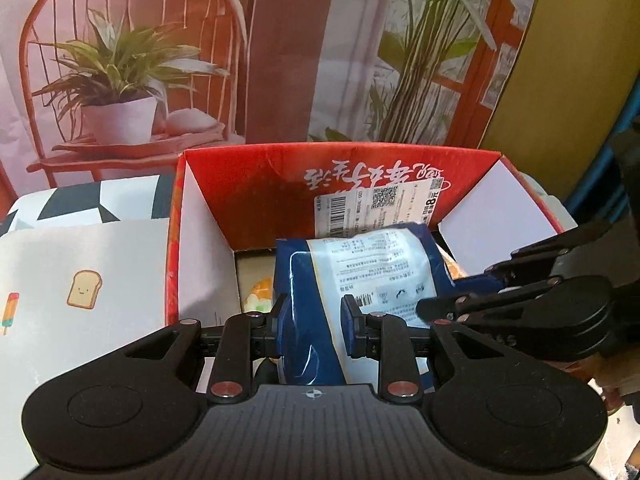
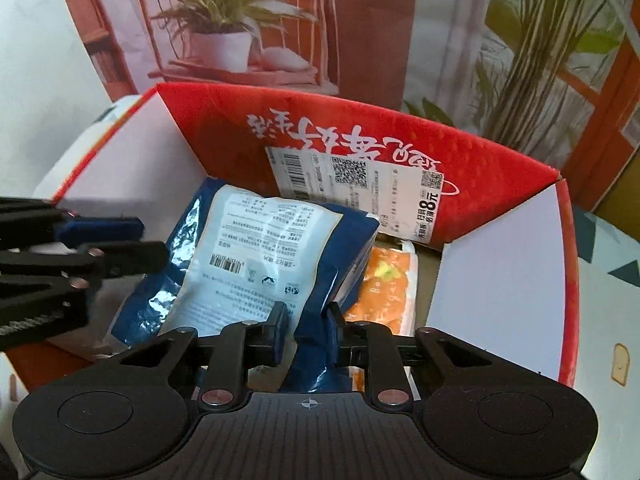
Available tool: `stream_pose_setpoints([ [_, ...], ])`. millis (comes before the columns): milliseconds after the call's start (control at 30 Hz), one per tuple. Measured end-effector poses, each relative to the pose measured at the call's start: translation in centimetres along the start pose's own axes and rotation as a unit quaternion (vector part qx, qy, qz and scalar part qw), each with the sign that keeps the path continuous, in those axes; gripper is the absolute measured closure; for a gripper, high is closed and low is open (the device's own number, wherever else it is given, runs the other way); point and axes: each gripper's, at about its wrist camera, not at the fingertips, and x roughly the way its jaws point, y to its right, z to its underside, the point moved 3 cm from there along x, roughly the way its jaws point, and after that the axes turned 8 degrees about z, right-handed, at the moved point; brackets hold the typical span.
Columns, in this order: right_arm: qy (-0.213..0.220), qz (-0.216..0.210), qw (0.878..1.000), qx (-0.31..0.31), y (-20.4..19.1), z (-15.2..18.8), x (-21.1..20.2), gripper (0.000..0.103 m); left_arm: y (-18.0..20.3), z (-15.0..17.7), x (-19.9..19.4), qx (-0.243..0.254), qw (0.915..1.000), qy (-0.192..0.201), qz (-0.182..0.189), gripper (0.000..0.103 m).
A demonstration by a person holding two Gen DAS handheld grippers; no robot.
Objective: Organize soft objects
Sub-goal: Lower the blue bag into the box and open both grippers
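Observation:
A blue soft bag with a white printed back panel (image 1: 376,268) (image 2: 256,252) hangs tilted over the inside of a red cardboard box (image 1: 340,151) (image 2: 360,109). My left gripper (image 1: 314,322) is shut on the bag's near end, which is bunched between its pads. My right gripper (image 2: 308,326) is shut on a pinched fold at the bag's other near corner. Each gripper shows from the side in the other's view: the right gripper (image 1: 456,286) and the left gripper (image 2: 148,240). An orange packet (image 2: 384,284) (image 1: 260,294) lies on the box floor under the bag, mostly covered.
The box has white inner side flaps (image 1: 200,248) (image 2: 500,280) and a barcode sticker (image 2: 356,196) on its far wall. It stands on a cloth with toast prints (image 1: 84,288). Right behind it stands a printed backdrop of a chair and potted plants (image 1: 120,80).

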Motion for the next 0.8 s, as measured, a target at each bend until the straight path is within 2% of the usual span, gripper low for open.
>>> stream_pose_setpoints([
  [233, -0.029, -0.005, 0.999, -0.046, -1.2, 0.1, 0.8, 0.084, 0.6, 0.3, -0.3, 0.003, 1.0, 0.004, 0.005, 0.075],
  [367, -0.027, 0.001, 0.999, -0.042, -1.3, 0.2, 0.7, 0.084, 0.6, 0.3, -0.9, 0.006, 1.0, 0.007, 0.0, 0.075],
  [500, -0.006, 0.021, 0.999, -0.029, -1.1, 0.1, -0.2, 0.077, 0.6, 0.5, -1.4, 0.014, 0.9998, 0.007, -0.009, 0.075],
  [667, 0.019, 0.007, 1.0, -0.014, -1.0, 0.5, -2.9, 0.069, 0.6, 0.7, -2.5, 0.02, 0.9996, 0.009, -0.02, 0.074],
  [767, 0.031, 0.02, 0.999, -0.006, -0.6, 0.8, -4.3, 0.06, 0.6, 0.8, -3.1, 0.021, 0.9994, 0.013, -0.025, 0.073],
  [800, 0.035, 0.021, 0.999, 0.003, -0.3, 0.9, -4.8, 0.056, 0.8, 0.9, -3.3, 0.022, 0.9993, 0.014, -0.027, 0.069],
])
